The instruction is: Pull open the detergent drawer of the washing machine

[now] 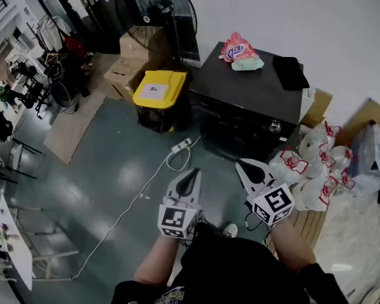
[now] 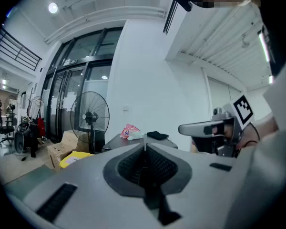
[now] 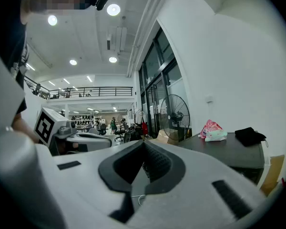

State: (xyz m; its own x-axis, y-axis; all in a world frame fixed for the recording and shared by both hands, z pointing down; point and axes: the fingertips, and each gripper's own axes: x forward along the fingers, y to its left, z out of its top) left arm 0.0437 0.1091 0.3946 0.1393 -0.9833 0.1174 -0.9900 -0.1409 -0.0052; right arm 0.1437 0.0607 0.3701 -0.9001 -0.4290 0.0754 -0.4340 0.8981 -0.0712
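A black washing machine [image 1: 250, 100] stands ahead against the white wall; its drawer cannot be made out from here. It shows as a dark top [image 2: 133, 140] in the left gripper view and as a dark slab [image 3: 229, 151] in the right gripper view. My left gripper [image 1: 191, 173] is shut and empty, held out over the floor short of the machine. Beside it my right gripper [image 1: 242, 167] is also shut with nothing in it. Both point level toward the machine, well apart from it.
A pink snack bag [image 1: 239, 50] and a black cloth [image 1: 289, 71] lie on the machine's top. A yellow-lidded bin [image 1: 159, 97], cardboard boxes [image 1: 130, 65] and a standing fan [image 1: 157, 11] are to its left. Tied plastic bags [image 1: 313, 166] sit on its right. A white power strip [image 1: 180, 145] and cord cross the floor.
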